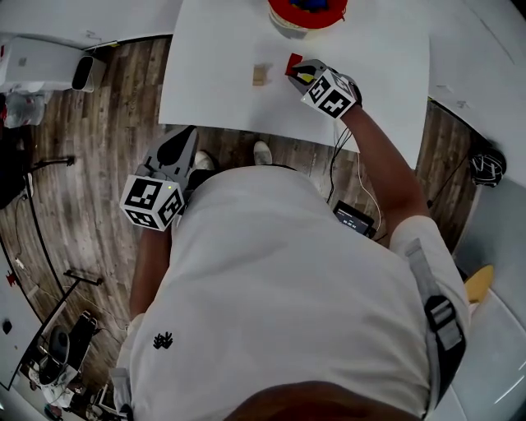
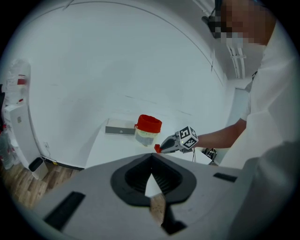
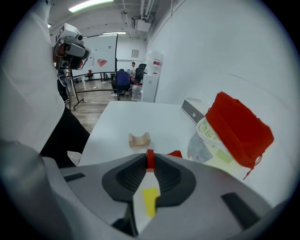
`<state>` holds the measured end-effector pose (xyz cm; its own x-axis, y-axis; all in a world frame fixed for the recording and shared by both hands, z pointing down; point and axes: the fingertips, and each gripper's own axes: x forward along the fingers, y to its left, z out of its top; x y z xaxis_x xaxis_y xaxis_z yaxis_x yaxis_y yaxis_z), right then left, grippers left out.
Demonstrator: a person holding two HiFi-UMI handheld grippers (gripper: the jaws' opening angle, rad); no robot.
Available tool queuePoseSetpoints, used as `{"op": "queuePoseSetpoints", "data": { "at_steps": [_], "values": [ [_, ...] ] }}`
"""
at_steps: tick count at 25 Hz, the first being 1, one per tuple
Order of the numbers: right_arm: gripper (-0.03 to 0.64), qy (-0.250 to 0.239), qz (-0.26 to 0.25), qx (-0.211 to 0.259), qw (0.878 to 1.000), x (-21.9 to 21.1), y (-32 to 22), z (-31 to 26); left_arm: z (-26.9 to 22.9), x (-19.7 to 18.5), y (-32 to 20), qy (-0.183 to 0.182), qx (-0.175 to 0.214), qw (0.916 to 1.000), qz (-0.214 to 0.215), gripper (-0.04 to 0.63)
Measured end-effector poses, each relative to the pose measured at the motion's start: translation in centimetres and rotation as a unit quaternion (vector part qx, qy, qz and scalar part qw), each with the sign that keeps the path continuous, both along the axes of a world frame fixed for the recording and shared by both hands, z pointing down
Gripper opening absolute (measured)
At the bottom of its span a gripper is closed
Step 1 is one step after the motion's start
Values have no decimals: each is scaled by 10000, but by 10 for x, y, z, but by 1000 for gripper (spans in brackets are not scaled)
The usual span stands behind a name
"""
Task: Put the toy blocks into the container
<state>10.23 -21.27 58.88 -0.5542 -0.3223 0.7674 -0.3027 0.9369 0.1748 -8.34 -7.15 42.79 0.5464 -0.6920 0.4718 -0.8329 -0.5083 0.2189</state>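
Right hand-held gripper (image 1: pixel 294 71) pinches a small red block (image 3: pixel 150 159) at its very tips, upper centre near the container (image 1: pixel 308 15); rigid, light and likely slick, it would sit safer gripped deeper across flat faces, while the left hand-held gripper (image 2: pixel 151 160) is pressed together, empty.

**White table: three things resting on it**

We see one white rectangular table (image 1: pixel 205 74) on a wood plank floor (image 1: pixel 99 164), its far edge up against a white wall (image 2: pixel 117 61). The top is plain and matte.

Directly on it:
- The container (image 3: pixel 206 145), a clear tub with a printed label and red fabric round the top, upright near the far edge.
- A flat grey box (image 2: pixel 120 127), lying just beside the container on the wall side. We can't tell whether they touch.
- A wooden arch block (image 1: pixel 260 75), notch facing up, alone in the open middle of the top and well apart from the container.
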Motion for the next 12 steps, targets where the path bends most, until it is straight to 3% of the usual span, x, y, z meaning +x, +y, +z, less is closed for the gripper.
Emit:
{"op": "queuePoseSetpoints", "data": {
  "at_steps": [12],
  "values": [
    [55,-324,-260,53,9991,7,-2,-102,3,24,-6,145,93,9998,142,6]
  ]
}}
